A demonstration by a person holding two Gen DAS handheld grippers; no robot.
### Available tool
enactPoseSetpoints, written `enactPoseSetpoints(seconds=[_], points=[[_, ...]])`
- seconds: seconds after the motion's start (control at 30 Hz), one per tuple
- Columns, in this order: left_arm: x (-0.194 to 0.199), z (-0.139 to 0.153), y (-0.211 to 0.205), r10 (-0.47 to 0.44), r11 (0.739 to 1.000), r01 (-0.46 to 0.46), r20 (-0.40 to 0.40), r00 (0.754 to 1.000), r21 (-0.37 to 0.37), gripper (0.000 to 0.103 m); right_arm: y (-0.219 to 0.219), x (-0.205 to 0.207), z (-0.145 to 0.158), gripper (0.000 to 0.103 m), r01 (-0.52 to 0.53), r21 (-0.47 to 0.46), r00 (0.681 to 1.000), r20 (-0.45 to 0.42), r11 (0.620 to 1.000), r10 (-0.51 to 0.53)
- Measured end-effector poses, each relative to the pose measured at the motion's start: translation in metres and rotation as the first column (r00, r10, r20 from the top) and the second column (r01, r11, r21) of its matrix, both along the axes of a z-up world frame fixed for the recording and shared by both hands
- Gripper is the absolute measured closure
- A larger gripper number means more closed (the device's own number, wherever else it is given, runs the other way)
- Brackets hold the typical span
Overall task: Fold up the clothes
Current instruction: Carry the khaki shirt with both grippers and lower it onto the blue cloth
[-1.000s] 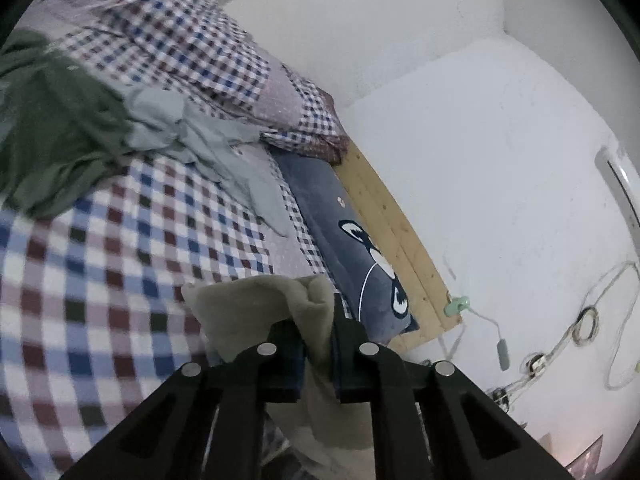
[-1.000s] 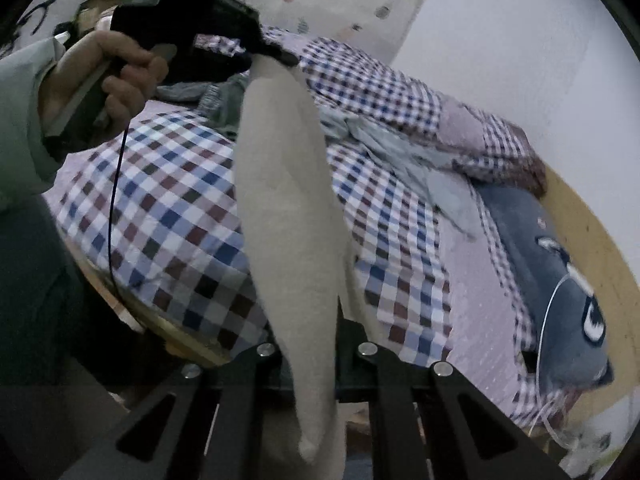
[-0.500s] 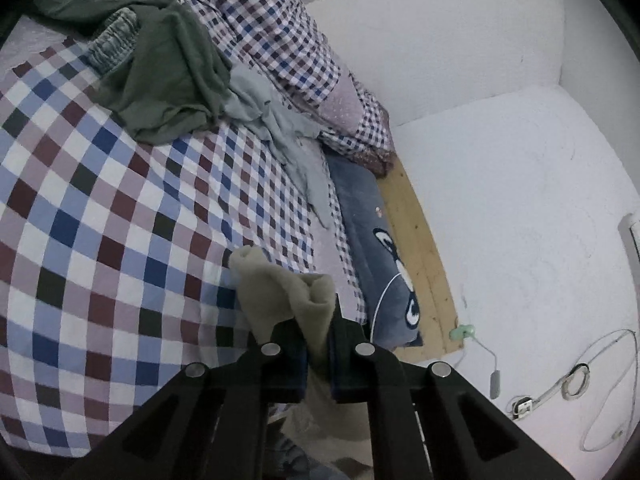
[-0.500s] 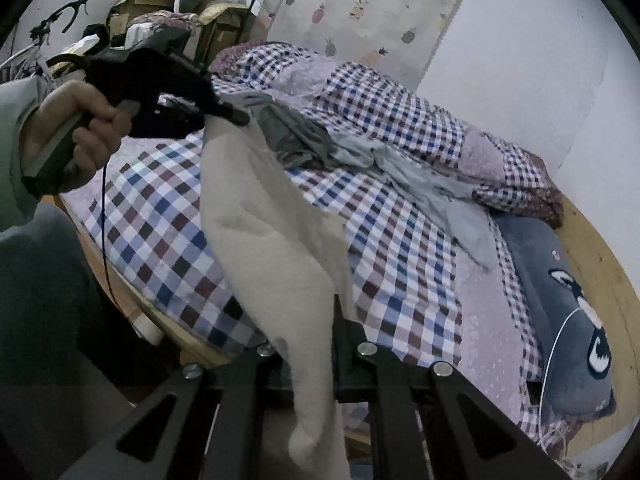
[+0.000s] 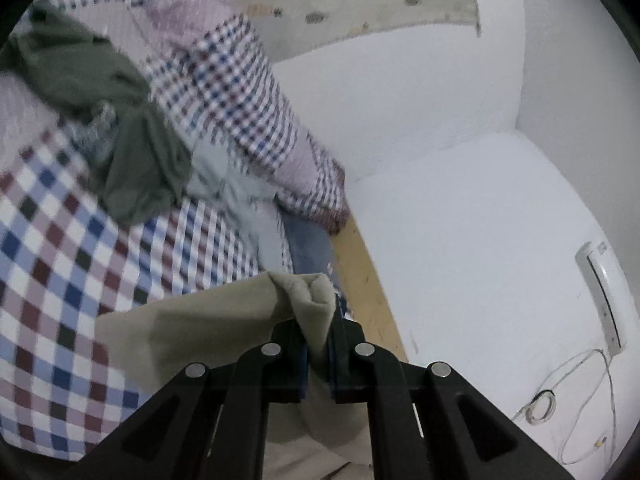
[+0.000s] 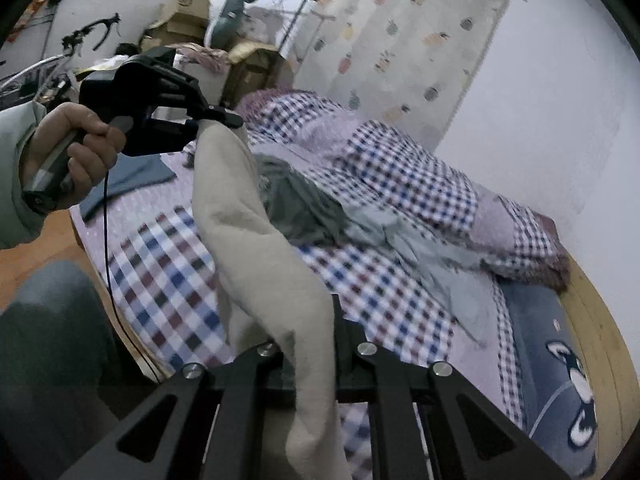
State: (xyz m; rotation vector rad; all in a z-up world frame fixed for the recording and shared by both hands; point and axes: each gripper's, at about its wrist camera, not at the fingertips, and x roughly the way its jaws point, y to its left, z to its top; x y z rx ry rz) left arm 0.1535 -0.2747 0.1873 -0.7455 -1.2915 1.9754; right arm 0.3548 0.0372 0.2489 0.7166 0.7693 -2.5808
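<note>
Two grippers, L (image 5: 318, 354) & R (image 6: 316, 364), jaws each pinching one end of the beige garment (image 6: 248, 232), now lifted wider apart vs. 1 s ago, spreading it above the checked bed (image 6: 168, 280) ready for folding.

I have raised the left gripper (image 6: 224, 120) farther from the checked bedspread (image 6: 168, 280). The beige garment (image 6: 260, 248) now spans slack between the left gripper and the right gripper (image 6: 316, 364).
</note>
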Motion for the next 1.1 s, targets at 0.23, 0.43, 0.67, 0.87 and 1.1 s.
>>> enactPoseSetpoints(seconds=[0.23, 0.43, 0.67, 0.87, 1.1], points=[[-0.003, 0.024, -0.078, 0.14, 0.99, -0.141, -0.015, 0.99, -0.003, 0.098, -0.059, -0.054, 0.028, 0.095, -0.145, -0.055, 0.989, 0.0, 0.988, 0.145], [-0.012, 0.034, -0.163, 0.282, 0.96, -0.282, -0.012, 0.959, 0.004, 0.098, -0.131, -0.112, 0.043, 0.095, -0.267, -0.076, 0.963, 0.004, 0.961, 0.268], [-0.026, 0.037, -0.272, 0.437, 0.9, -0.437, 0.003, 0.9, 0.005, 0.098, -0.235, -0.173, 0.048, 0.095, -0.391, -0.089, 0.92, -0.031, 0.916, 0.39], [-0.042, 0.033, -0.354, 0.534, 0.845, -0.533, 0.029, 0.845, -0.05, 0.098, -0.323, -0.222, 0.038, 0.095, -0.446, -0.086, 0.895, -0.043, 0.891, 0.444], [-0.068, 0.029, -0.418, 0.591, 0.805, -0.588, 0.024, 0.806, -0.086, 0.098, -0.403, -0.274, 0.022, 0.095, -0.461, -0.008, 0.881, -0.119, 0.887, 0.457]])
